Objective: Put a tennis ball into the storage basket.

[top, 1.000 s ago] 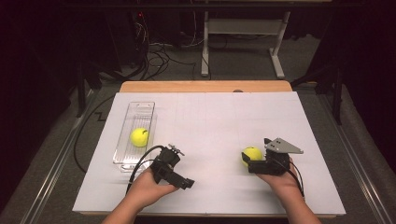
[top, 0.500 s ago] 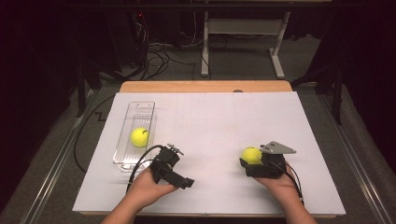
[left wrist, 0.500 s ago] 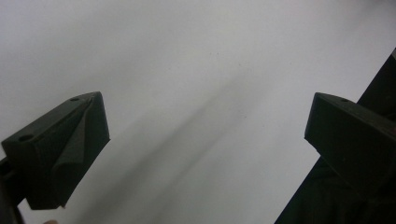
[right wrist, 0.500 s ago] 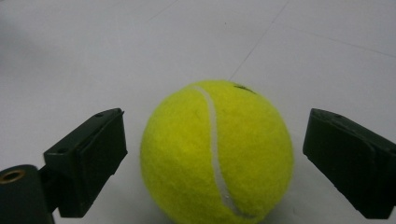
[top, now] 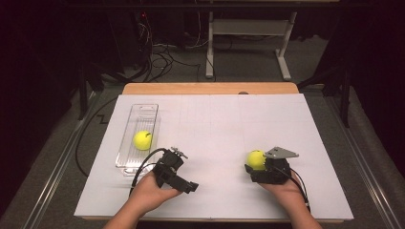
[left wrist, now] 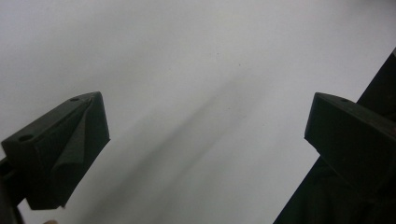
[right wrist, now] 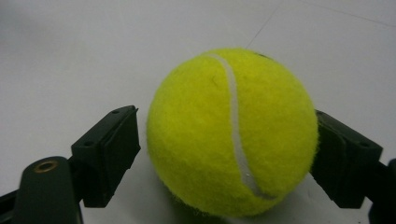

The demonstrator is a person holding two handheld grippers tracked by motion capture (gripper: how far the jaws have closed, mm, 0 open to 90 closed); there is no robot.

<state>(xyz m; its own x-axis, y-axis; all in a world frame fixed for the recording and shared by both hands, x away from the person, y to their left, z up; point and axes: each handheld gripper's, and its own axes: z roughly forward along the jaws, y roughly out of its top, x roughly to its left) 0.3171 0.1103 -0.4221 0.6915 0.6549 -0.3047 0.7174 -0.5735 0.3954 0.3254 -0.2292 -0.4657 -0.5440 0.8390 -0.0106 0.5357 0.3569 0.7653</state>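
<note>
A: At the near right of the white worktop (top: 215, 119), we see the right gripper (top: 254, 164) set around a yellow tennis ball (top: 256, 160), the person's right hand (top: 286, 188) behind it and the grey three-cornered plate on top.

B: From the right gripper view, we read the ball (right wrist: 233, 133) sitting on the white sheet between the two black jaws. The jaws have just been closing in on it. The jaw at the right of that view meets the felt; the one at the left stands just beside the ball, and we cannot tell whether its pad touches.

A: So we call it partly closed, ball between the jaws, a firm hold not shown.

B: Agreed. The ball's white seam runs down its front in a curve, and its underside rests on the sheet.

A: Across the worktop, we find the left gripper (top: 184, 183) at the near left, in the person's left hand (top: 150, 193), with its cable looping out toward the left.

B: In the left gripper view its jaws stand wide apart, with bare white sheet between them and nothing held.

A: Beyond that hand, we note a clear plastic tray (top: 143, 114) lying lengthwise near the left edge, with a second tennis ball (top: 142, 140) inside it, toward its near half.

B: The two balls lie well apart, one in the tray at the left, one at the right gripper.
</note>
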